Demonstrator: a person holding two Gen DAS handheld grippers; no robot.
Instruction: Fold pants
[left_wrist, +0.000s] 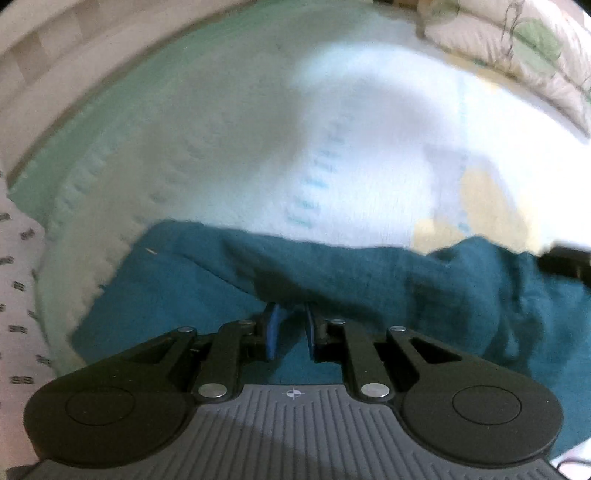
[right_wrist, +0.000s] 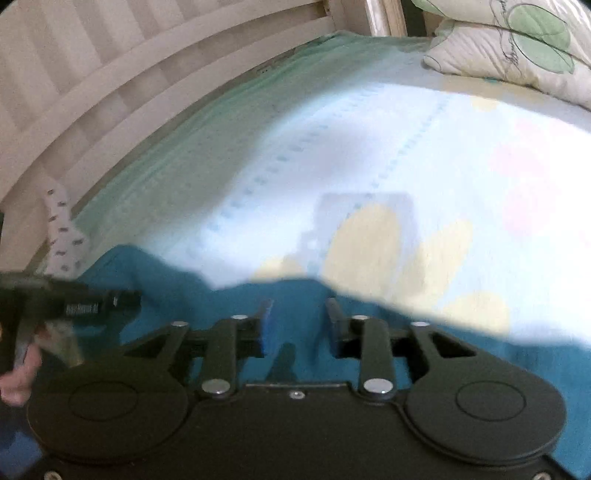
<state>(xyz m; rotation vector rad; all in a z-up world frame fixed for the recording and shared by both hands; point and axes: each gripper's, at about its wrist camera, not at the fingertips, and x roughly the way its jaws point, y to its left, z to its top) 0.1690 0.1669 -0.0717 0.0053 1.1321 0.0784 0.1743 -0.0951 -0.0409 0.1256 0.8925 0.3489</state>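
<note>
Teal pants (left_wrist: 406, 280) lie rumpled on the bed, spread across the lower half of both views. My left gripper (left_wrist: 291, 310) is shut on a raised fold of them, and the cloth drapes over its blue pads (left_wrist: 274, 328). From the right wrist view that gripper (right_wrist: 92, 301) is a dark bar at the left edge, with a hand (right_wrist: 18, 384) below it. My right gripper (right_wrist: 299, 306) stands open just above the pants (right_wrist: 184, 295) near their far edge, with nothing between its fingers. Its black tip (left_wrist: 565, 262) shows at the right edge of the left wrist view.
The bed sheet (right_wrist: 369, 147) is white with yellow and pink blotches and a pale green border. A wooden slatted bed rail (right_wrist: 110, 74) curves along the far left. A leaf-print pillow (right_wrist: 517, 48) lies at the top right. White patterned cloth (left_wrist: 18, 277) sits at the left.
</note>
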